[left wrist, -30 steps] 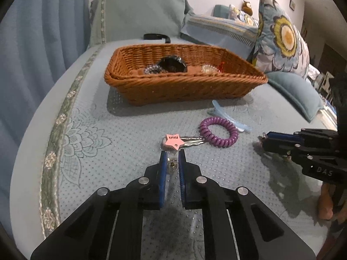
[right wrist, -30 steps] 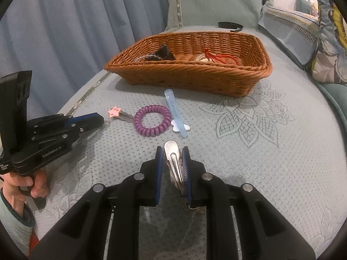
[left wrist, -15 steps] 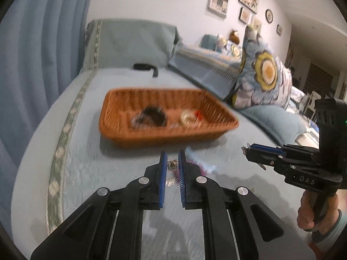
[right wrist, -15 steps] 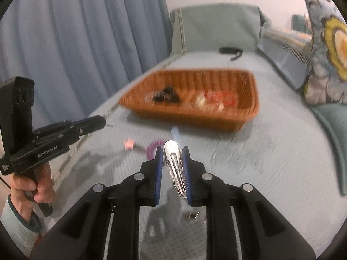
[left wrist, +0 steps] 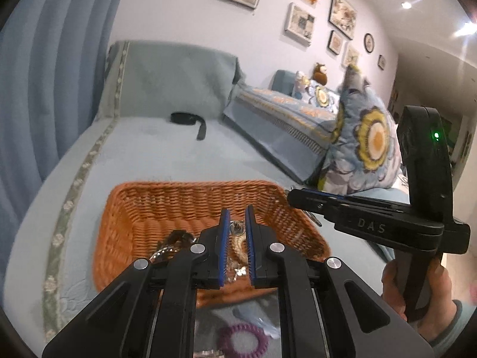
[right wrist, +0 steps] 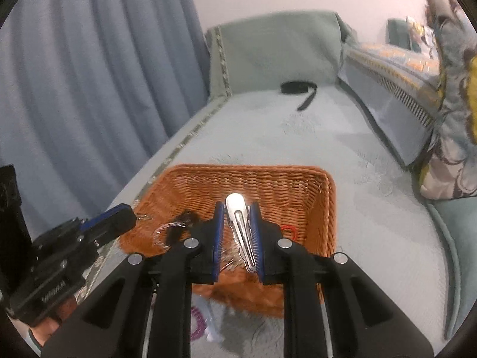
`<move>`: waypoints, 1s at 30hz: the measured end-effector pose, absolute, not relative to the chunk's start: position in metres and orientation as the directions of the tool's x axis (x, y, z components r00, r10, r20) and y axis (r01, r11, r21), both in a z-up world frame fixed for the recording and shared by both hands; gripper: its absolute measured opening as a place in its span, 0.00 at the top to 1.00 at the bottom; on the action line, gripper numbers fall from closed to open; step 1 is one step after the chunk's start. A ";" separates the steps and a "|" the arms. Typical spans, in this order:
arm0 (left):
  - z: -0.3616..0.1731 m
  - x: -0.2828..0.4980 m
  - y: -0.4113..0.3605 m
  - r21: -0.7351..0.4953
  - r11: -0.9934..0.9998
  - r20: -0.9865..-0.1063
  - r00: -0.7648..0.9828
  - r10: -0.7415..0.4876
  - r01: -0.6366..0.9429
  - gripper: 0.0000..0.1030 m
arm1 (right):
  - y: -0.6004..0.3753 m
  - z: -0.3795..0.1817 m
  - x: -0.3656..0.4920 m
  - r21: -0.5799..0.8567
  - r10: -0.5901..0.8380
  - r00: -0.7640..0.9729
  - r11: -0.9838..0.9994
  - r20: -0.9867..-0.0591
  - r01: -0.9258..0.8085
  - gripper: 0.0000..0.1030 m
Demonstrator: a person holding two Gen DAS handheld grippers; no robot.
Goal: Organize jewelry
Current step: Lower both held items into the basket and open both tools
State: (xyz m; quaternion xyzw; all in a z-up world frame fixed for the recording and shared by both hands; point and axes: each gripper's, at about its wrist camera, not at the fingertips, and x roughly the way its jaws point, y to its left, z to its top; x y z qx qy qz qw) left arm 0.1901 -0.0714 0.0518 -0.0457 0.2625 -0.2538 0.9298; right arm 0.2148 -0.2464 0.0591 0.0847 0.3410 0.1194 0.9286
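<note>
An orange wicker basket (left wrist: 143, 208) (right wrist: 316, 203) sits on the bed and holds several small jewelry pieces. My left gripper (left wrist: 237, 211) is shut on a small metal piece (left wrist: 236, 229) and hangs over the basket. My right gripper (right wrist: 237, 205) is shut on a silver hair clip (right wrist: 240, 217) and is also above the basket. Each gripper shows in the other's view, the right one (left wrist: 301, 198) and the left one (right wrist: 125, 214). A purple coil hair tie (left wrist: 241, 340) (right wrist: 198, 322) and a pale blue clip (left wrist: 256, 322) lie on the bed in front of the basket.
A black strap (left wrist: 190, 120) (right wrist: 298, 88) lies at the far end of the bed by the headboard cushion. Floral pillows (left wrist: 366, 146) (right wrist: 456, 119) and a folded quilt line the right side. Blue curtains (right wrist: 74, 89) hang on the left.
Both grippers have lifted from the bed surface and moved forward over the basket, each still holding its piece. The coil hair tie and blue clip now lie below and behind them.
</note>
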 end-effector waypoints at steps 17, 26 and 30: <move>0.008 0.220 -0.076 -0.266 0.872 -0.544 0.683 -0.488 0.411 0.91 | -0.252 0.003 0.248 0.270 0.284 0.627 0.955 -0.725 -0.121 0.84; 0.044 0.173 -0.042 -0.297 0.864 -0.468 0.727 -0.503 0.407 0.73 | -0.253 0.031 0.200 0.290 0.327 0.656 0.942 -0.680 -0.169 0.72; 0.063 0.132 -0.014 -0.317 0.863 -0.430 0.751 -0.501 0.394 0.69 | -0.248 0.045 0.155 0.288 0.355 0.673 0.933 -0.649 -0.215 0.72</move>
